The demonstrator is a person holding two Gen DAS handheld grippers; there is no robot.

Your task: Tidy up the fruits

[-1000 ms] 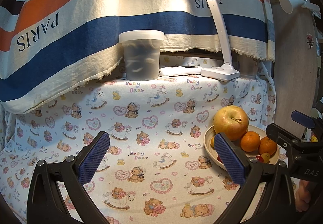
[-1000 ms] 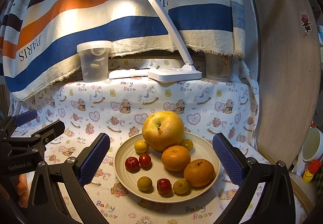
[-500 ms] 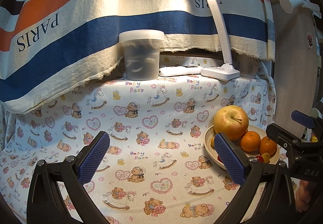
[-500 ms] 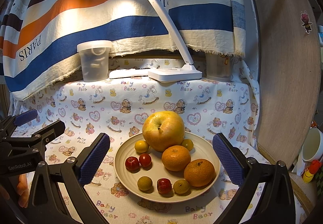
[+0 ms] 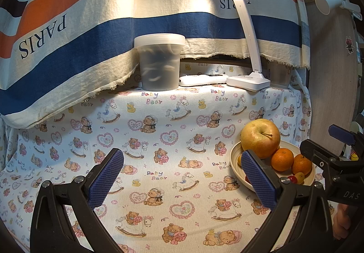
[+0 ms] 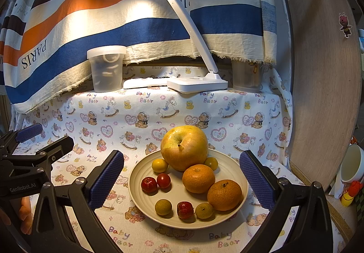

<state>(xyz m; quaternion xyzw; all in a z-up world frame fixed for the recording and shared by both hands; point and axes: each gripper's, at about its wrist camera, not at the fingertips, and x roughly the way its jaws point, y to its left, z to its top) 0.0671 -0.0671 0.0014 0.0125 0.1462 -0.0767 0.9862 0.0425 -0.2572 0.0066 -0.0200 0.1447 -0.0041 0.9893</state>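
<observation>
A big yellow apple (image 6: 184, 147), two tangerines and small red and yellow fruits sit in a cream plate (image 6: 236, 168) on the bear-print worktop (image 5: 177, 139) — right tongs (image 6: 182, 181) gaping around it, left tongs (image 5: 182, 179) wide open, empty, beside it.

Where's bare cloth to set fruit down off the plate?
Free: the printed cloth left of the plate, out to the striped towel's hem. Crowded: the back ledge, with tub, remote and lamp base.
</observation>
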